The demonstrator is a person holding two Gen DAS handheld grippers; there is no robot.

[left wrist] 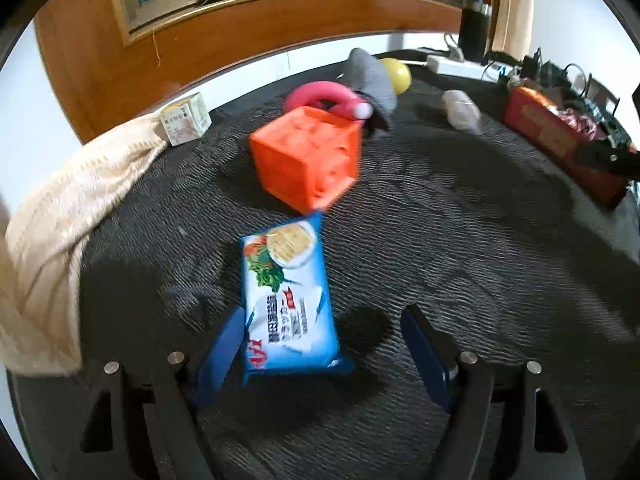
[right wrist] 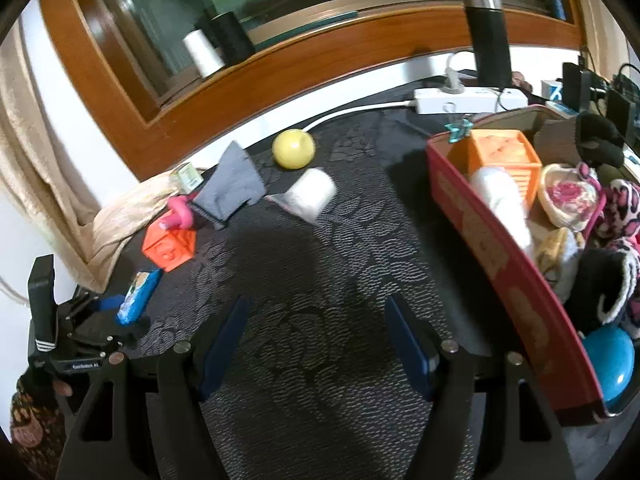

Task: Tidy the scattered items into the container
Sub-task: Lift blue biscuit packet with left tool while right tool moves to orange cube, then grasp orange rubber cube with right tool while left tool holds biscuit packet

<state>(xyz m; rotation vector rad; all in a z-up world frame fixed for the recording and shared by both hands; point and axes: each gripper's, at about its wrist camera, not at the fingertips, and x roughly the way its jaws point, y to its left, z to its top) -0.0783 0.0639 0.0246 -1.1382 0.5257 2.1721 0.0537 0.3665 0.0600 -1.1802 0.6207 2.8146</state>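
Behind the snack packet (left wrist: 289,300), left tongs' (left wrist: 320,344) left finger (left wrist: 222,354) is half hidden.

A snack packet (left wrist: 288,300) is found between the left tongs (left wrist: 326,344), close against their left finger and apart from the right one. Just beyond it a cube (left wrist: 306,158) is set, with a ring toy (left wrist: 324,98), a folded cloth (left wrist: 370,76) and a ball (left wrist: 396,74) behind that. Only bare bench (right wrist: 320,280) lies between the right tongs (right wrist: 316,344). To their right the container (right wrist: 492,240) is placed, holding a basket (right wrist: 496,156) and soft items.
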